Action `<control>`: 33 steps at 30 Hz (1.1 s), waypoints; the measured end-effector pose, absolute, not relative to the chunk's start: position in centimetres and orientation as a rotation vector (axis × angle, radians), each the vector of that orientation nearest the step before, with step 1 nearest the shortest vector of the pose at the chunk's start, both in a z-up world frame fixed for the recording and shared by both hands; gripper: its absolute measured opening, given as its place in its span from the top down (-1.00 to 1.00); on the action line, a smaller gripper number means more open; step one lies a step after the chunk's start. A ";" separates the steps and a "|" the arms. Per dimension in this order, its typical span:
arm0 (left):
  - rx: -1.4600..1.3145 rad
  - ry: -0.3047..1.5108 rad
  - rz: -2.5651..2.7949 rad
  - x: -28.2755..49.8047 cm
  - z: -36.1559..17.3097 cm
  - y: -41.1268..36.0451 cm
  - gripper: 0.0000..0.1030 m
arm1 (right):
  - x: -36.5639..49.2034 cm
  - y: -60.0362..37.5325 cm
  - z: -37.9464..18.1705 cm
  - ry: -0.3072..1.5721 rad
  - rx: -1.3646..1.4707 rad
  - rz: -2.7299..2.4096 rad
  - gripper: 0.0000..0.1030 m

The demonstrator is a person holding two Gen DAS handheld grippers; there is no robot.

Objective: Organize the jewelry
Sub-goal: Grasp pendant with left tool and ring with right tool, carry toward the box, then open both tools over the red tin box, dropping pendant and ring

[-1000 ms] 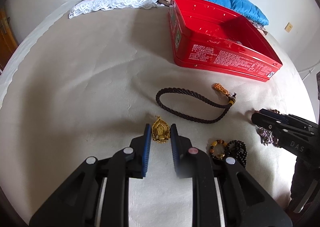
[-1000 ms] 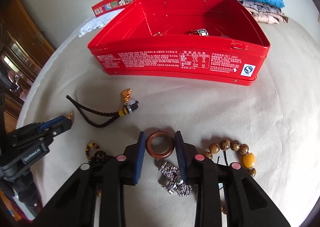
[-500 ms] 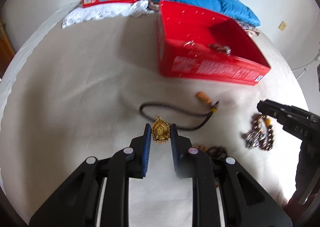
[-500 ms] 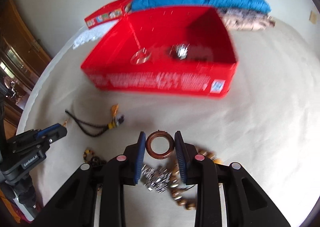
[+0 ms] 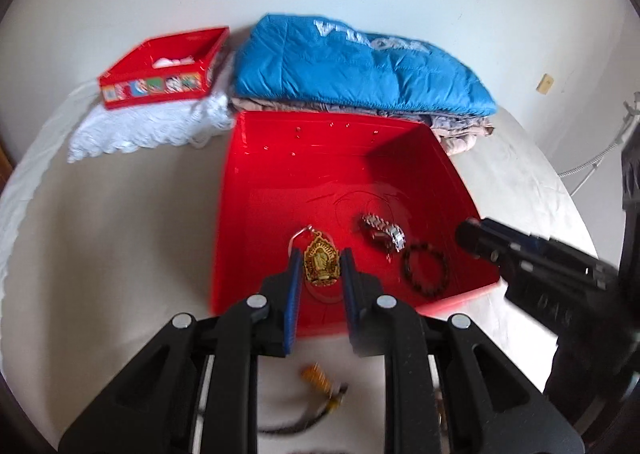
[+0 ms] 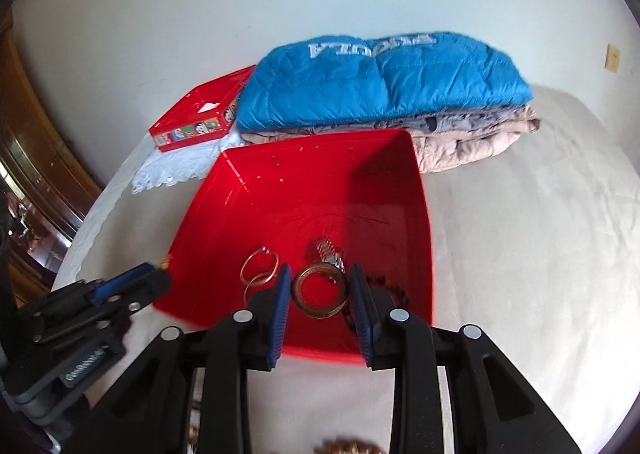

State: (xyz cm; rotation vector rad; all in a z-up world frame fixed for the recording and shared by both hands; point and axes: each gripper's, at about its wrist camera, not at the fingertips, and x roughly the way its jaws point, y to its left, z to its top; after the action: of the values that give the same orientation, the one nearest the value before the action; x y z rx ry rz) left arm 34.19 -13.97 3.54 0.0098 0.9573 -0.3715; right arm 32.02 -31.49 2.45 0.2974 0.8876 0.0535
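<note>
My left gripper [image 5: 320,266] is shut on a gold pendant [image 5: 321,262] and hangs over the near part of the open red tin [image 5: 320,181]. My right gripper [image 6: 320,290] is shut on a brown wooden ring [image 6: 320,289] above the same red tin [image 6: 312,193]. Inside the tin lie a silver watch [image 5: 382,232], a dark bead bracelet [image 5: 425,269] and thin silver bangles [image 6: 260,270]. Each gripper shows in the other's view: the right gripper [image 5: 520,254] at the right edge, the left gripper [image 6: 100,294] at the left. A dark cord with a gold charm [image 5: 320,382] lies on the bed under my left gripper.
A folded blue jacket [image 5: 352,65] on a stack of clothes lies right behind the tin, against the wall. A small red box [image 5: 160,73] sits on white lace [image 5: 140,129] at the back left. Brown beads [image 6: 348,446] lie on the cream bedcover near the bottom edge.
Both grippers rose off the bedcover and moved forward over the red tin, carrying the pendant and the wooden ring. The loose jewellery on the bed slid out of view below.
</note>
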 end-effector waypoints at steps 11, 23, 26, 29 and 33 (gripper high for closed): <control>0.062 1.043 -0.347 36.8 -2.0 -15.4 0.65 | 34.0 -31.6 -1.5 0.972 0.266 0.049 0.43; 0.027 0.980 -0.331 36.3 0.0 -14.3 -0.02 | 33.3 -31.9 -0.4 0.910 0.280 0.045 0.22; -0.001 0.955 -0.312 36.2 1.0 -13.6 -0.18 | 32.8 -32.6 0.5 0.880 0.289 0.026 0.07; -0.024 0.916 -0.274 35.8 2.2 -12.6 -0.32 | 32.4 -33.4 1.5 0.850 0.308 0.010 -0.09; -0.023 0.871 -0.242 34.9 4.0 -11.6 -0.57 | 31.8 -34.4 2.5 0.834 0.303 -0.041 -0.45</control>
State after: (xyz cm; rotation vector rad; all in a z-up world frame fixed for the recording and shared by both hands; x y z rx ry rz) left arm 34.86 -11.59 4.00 -0.0231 0.8713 -0.2419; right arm 31.77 -34.35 2.51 0.3033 0.8342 -0.0411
